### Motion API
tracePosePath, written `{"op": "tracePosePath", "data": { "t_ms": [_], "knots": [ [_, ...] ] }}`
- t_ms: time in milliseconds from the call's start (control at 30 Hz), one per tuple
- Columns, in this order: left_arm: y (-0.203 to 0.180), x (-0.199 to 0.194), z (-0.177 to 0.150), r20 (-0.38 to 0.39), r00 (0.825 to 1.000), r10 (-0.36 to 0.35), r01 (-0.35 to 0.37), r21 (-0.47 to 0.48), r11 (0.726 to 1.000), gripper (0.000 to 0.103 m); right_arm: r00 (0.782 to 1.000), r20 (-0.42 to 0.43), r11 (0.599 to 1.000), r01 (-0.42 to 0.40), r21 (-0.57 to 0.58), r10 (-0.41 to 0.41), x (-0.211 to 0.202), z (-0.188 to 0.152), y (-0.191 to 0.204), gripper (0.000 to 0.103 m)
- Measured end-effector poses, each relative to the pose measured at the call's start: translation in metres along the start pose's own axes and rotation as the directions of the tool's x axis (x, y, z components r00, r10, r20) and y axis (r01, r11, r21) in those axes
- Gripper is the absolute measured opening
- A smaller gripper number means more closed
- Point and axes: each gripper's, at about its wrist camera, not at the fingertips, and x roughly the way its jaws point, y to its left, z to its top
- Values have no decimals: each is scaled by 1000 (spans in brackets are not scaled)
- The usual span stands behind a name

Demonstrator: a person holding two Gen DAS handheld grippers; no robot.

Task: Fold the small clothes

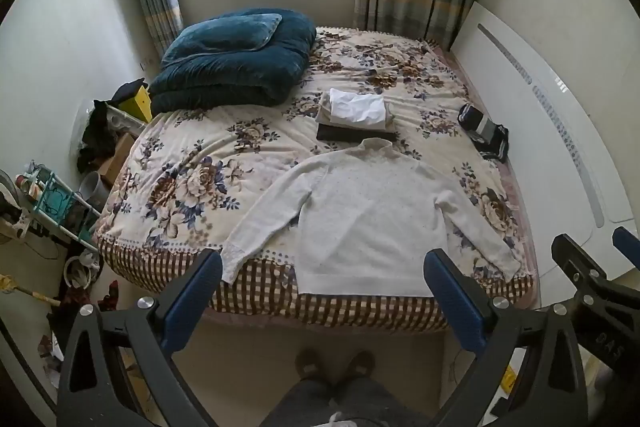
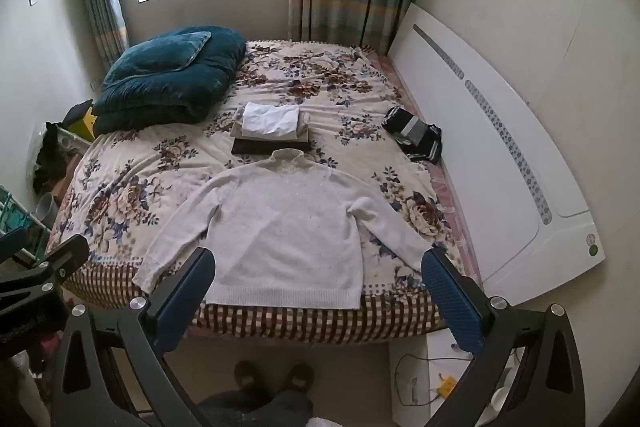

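Observation:
A white long-sleeved sweater (image 1: 368, 215) lies flat on the floral bedspread (image 1: 200, 147), collar away from me, hem at the bed's near edge, both sleeves spread out; it also shows in the right wrist view (image 2: 284, 227). Behind its collar sits a stack of folded clothes (image 1: 356, 117), also in the right wrist view (image 2: 270, 129). My left gripper (image 1: 324, 271) is open and empty, held above the near edge of the bed over the hem. My right gripper (image 2: 318, 269) is open and empty, likewise over the hem. The right gripper also shows at the left wrist view's right edge (image 1: 592, 259).
A folded dark teal quilt (image 1: 236, 61) lies at the bed's far left. Dark striped clothes (image 1: 484, 133) lie at the right edge by a white headboard (image 1: 540, 131). Cluttered shelves and boxes (image 1: 60, 203) stand left of the bed. My feet (image 1: 334, 363) are on the floor.

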Motion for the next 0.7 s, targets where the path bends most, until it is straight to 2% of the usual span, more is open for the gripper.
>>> {"op": "tracePosePath", "data": {
  "t_ms": [700],
  "knots": [
    [0,0,0,11,1000,-12,12,-6,1000,103,1000,3,1000,-1,-3,1,-4,1,6,103]
  ]
}}
